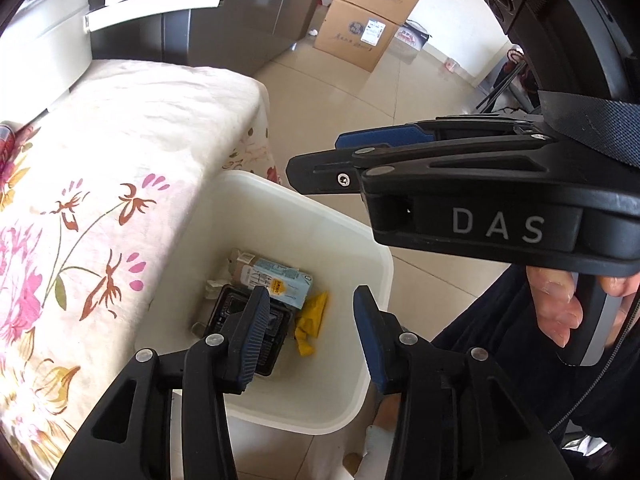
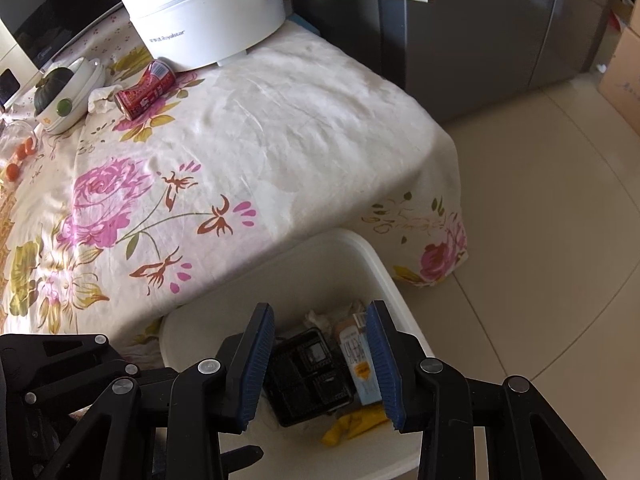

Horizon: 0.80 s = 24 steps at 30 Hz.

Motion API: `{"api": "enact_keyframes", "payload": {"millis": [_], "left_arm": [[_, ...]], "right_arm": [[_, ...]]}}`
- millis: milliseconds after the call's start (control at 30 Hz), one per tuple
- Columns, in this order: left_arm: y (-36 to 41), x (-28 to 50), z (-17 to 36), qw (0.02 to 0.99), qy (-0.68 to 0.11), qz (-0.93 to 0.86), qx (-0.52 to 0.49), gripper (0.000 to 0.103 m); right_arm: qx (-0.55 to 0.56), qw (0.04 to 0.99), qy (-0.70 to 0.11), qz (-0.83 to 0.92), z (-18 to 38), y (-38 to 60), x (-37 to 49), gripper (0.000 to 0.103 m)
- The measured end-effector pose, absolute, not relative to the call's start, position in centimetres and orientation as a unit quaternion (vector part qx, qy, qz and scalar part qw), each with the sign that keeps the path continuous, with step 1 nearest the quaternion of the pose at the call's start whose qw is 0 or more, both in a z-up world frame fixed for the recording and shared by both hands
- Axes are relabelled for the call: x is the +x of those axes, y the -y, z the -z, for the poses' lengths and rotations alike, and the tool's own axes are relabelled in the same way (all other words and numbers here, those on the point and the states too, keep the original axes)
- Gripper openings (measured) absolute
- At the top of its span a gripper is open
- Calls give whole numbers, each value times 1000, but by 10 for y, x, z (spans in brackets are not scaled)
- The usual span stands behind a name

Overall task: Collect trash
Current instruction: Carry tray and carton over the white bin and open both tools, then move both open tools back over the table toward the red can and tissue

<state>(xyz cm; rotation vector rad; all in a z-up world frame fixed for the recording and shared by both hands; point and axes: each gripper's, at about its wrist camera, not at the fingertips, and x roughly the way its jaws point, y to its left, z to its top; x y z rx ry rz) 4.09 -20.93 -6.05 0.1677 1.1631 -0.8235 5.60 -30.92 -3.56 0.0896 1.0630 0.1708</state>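
A white bin stands on the floor beside the table. It holds a black plastic tray, a light blue carton, a yellow wrapper and crumpled paper. My left gripper is open and empty above the bin. My right gripper is open and empty above the bin; from the left wrist view it appears shut, seen side-on. A red can lies on its side with crumpled tissue far back on the table.
The table has a floral cloth. On it stand a white electric pot with a long handle, a white dish with a dark squash, and small orange fruits. A grey fridge and cardboard boxes stand beyond on the tiled floor.
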Motion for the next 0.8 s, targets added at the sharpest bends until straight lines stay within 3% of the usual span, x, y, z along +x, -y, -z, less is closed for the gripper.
{"api": "enact_keyframes", "payload": {"millis": [800], "left_arm": [[203, 42, 54, 765, -520, 369, 92, 46]], "right_arm": [[40, 854, -513, -78, 40, 306, 57, 44]]}}
